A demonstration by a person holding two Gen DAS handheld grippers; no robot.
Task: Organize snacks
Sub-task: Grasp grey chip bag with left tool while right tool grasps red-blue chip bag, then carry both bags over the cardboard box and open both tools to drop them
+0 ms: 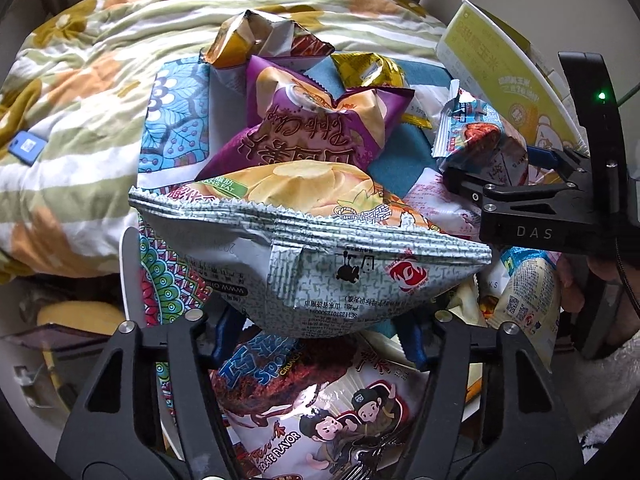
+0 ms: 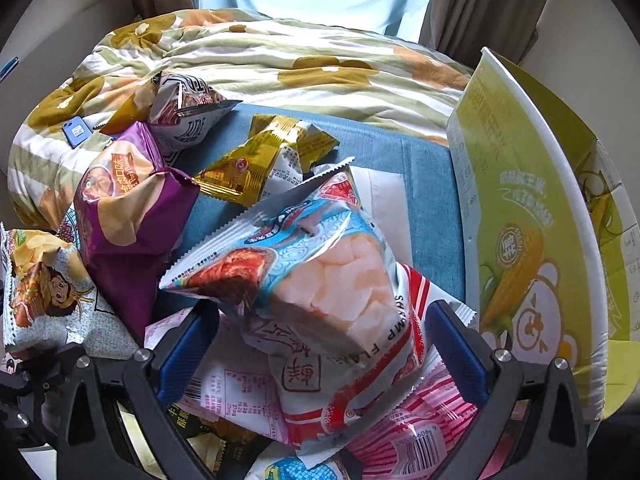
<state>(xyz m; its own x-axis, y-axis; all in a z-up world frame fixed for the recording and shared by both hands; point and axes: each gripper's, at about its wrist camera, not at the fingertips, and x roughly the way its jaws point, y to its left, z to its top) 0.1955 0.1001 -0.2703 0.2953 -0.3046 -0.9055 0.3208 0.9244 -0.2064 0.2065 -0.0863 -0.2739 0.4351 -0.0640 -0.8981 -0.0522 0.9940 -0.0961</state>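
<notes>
My left gripper (image 1: 320, 336) has its blue pads against the sides of a silver and yellow chip bag (image 1: 312, 256), holding it above a chocolate snack bag (image 1: 320, 404). My right gripper (image 2: 320, 336) has its pads at both sides of a shrimp flavour snack bag (image 2: 312, 272), lifted over pink packets (image 2: 400, 436). The right gripper (image 1: 520, 184) also shows in the left wrist view with that bag (image 1: 476, 136). A purple chip bag (image 1: 316, 120) (image 2: 128, 208) and gold packets (image 2: 264, 160) lie on the blue cloth (image 2: 400, 160).
A yellow-green cardboard box (image 2: 532, 216) stands open at the right, also seen in the left wrist view (image 1: 504, 76). A floral quilt (image 2: 280, 60) covers the bed behind. A blue phone (image 1: 26, 146) lies on the quilt at left. A patterned mat (image 1: 176, 120) lies under the snacks.
</notes>
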